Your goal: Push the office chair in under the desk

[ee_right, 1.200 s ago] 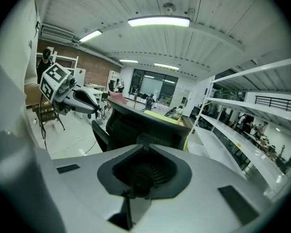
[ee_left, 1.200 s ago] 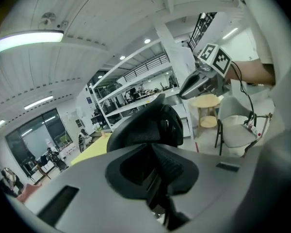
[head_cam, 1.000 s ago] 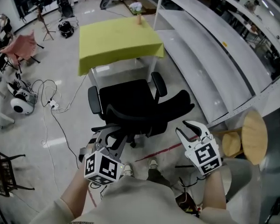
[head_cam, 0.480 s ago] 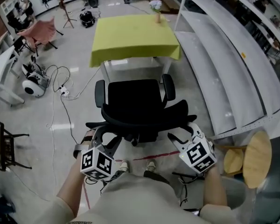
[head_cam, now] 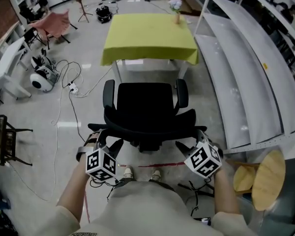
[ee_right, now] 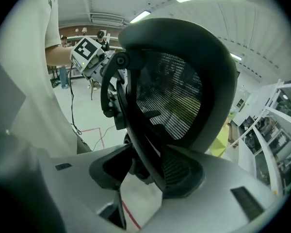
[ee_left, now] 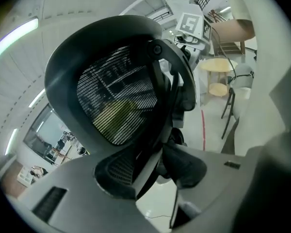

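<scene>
office chair (head_cam: 145,104) rolled nearer the desk (head_cam: 150,36); left hand-held gripper (head_cam: 109,145), right hand-held gripper (head_cam: 185,146) opening, backrest (head_cam: 150,127) rim between jaws; seat not under yet.

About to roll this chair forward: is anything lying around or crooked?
Nothing spilled or broken. The chair sits square to the desk; loose cables sprawl on the floor to its left.

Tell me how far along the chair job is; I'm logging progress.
Done: the office chair faces the desk squarely, lined up with it. In hand: the left gripper and right gripper each straddle a side edge of the backrest, jaws opening. Left: the push itself; the seat sits wholly in front of the desk, not under it.
</scene>
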The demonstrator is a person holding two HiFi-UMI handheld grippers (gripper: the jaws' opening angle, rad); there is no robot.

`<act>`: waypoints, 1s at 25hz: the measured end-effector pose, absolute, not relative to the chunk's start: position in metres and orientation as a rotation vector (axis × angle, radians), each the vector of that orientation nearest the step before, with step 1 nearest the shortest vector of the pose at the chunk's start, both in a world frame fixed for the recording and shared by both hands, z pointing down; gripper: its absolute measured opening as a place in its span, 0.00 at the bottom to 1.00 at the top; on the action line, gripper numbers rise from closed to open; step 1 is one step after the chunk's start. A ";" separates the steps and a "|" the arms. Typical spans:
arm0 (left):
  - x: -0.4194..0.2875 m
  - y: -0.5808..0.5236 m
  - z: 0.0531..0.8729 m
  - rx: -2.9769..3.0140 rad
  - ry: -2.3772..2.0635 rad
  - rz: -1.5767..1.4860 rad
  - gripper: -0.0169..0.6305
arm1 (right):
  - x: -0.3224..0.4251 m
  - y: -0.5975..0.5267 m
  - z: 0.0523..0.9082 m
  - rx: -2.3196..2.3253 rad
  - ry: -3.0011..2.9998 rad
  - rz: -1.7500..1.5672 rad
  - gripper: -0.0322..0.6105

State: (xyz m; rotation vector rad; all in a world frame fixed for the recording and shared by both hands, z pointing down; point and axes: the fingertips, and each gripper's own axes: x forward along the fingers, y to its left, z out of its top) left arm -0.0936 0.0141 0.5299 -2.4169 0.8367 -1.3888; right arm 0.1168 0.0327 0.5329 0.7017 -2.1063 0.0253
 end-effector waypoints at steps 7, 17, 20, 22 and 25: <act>-0.089 0.010 0.540 -2.431 0.761 -1.425 0.35 | 0.123 0.023 0.545 0.665 -2.036 -0.023 0.36; -0.077 0.005 0.540 -2.470 0.776 -1.361 0.36 | 0.136 0.014 0.548 0.599 -2.041 -0.016 0.36; -0.075 -0.002 0.540 -2.465 0.793 -1.351 0.37 | 0.139 0.008 0.549 0.586 -2.053 0.005 0.35; -0.073 -0.011 0.541 -2.464 0.788 -1.347 0.37 | 0.141 0.001 0.550 0.597 -2.057 0.021 0.35; -0.073 -0.026 0.542 -2.466 0.787 -1.354 0.37 | 0.141 -0.012 0.552 0.614 -2.060 0.014 0.35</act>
